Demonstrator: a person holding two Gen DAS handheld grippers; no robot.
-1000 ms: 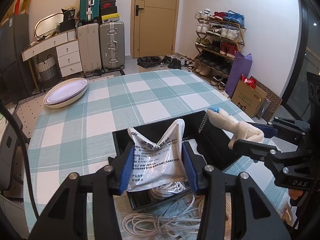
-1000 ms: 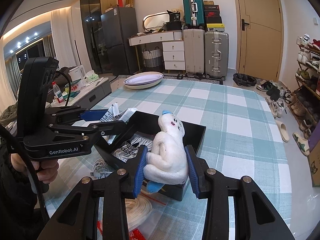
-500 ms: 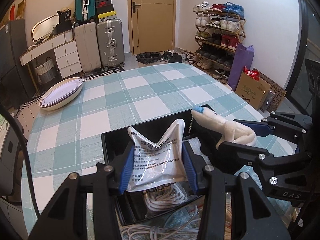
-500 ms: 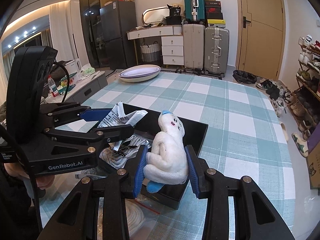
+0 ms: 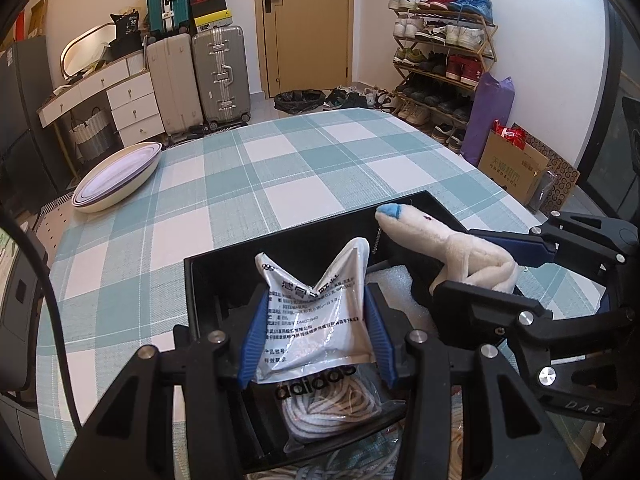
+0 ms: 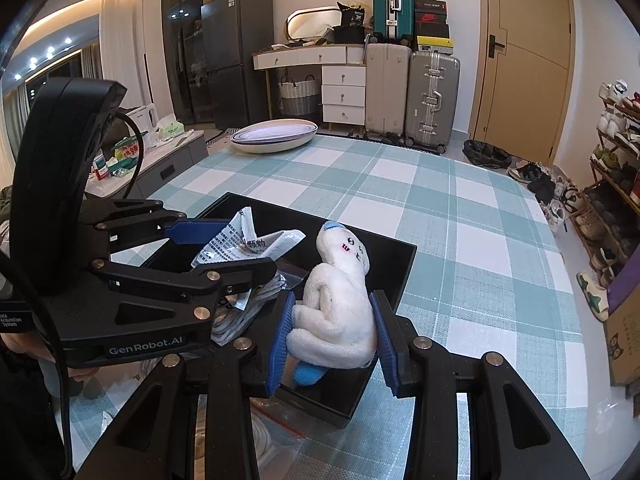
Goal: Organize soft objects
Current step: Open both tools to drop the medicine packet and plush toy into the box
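My left gripper (image 5: 316,336) is shut on a crinkled silver pouch (image 5: 316,312) with printed text, held over the open black box (image 5: 224,272). My right gripper (image 6: 334,344) is shut on a white plush toy (image 6: 340,300) with a blue-tipped head, held above the box's near right part (image 6: 396,276). In the left wrist view the plush toy (image 5: 452,252) and right gripper (image 5: 508,268) come in from the right. In the right wrist view the left gripper (image 6: 236,248) and pouch (image 6: 248,244) are at left. A clear bag with white rope (image 5: 328,408) lies in the box.
A checked teal cloth covers the table (image 5: 280,168). Stacked oval dishes (image 5: 116,176) sit at its far left corner. Coiled white cable (image 6: 268,440) lies on the table near the box. Suitcases (image 5: 220,76), a shoe rack (image 5: 444,60) and a door stand beyond.
Both grippers have sunk and moved forward over the black box with their loads still held. The box now fills more of both views.
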